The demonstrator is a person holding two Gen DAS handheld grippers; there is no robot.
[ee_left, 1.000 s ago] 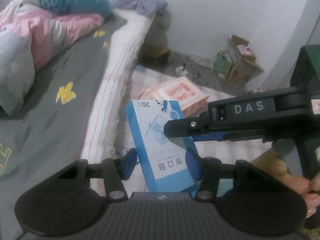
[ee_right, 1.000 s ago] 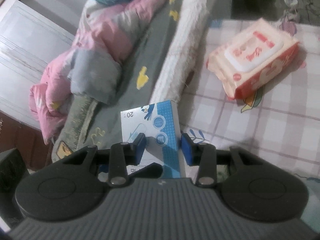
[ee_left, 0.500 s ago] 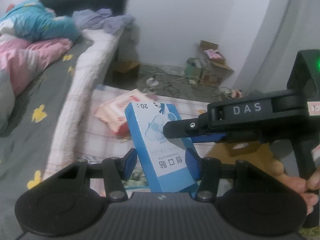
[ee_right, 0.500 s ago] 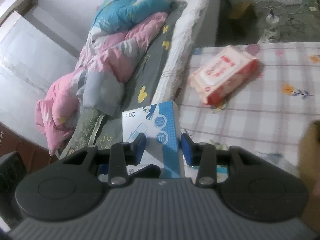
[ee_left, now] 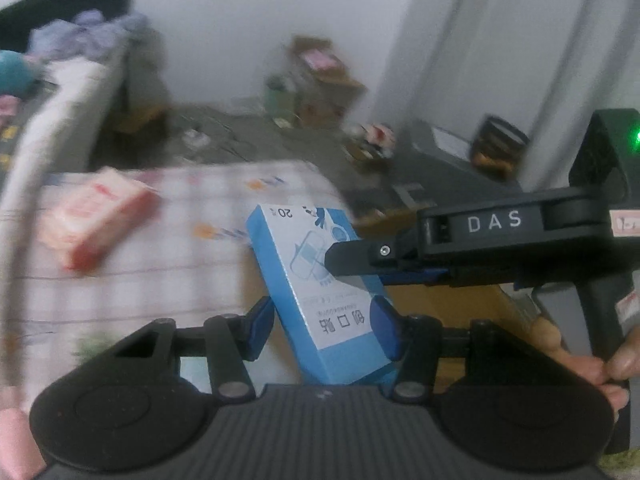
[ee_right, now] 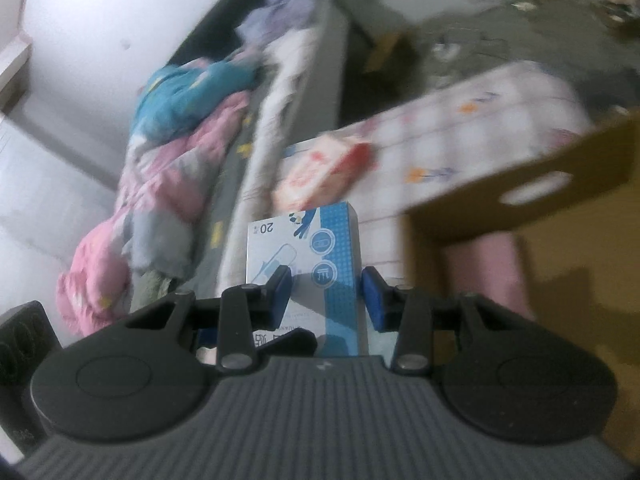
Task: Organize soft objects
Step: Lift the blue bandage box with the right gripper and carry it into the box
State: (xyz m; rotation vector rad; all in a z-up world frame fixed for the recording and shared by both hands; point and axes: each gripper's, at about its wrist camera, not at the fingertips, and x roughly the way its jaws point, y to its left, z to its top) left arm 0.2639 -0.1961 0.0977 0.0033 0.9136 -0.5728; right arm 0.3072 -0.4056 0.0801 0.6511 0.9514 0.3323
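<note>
While both of my tongs share one load, the risk I judge greatest is a twist: if the two hands drift apart or roll unevenly, the flat blue-and-white cardboard box (ee_left: 320, 304) could slip from one pair of pads or buckle. The left tongs (ee_left: 323, 326) clench its lower end across the wide faces; the right tongs (ee_right: 326, 296) grip it across the narrower sides, and in the left view their black finger lies over the box's printed face. The box hangs in the air, tilted, above the edge of the desk under its checked pink-and-white cloth (ee_left: 168, 280) and just beside the open brown cardboard carton (ee_right: 560, 220). Blur smears the background, so the red-and-pink soft wipes pack (ee_left: 94, 222) on the cloth is only roughly placed. Both tongs point forward and downward; a bare hand (ee_left: 592, 364) holds the right grip's handle at the left view's right edge.
</note>
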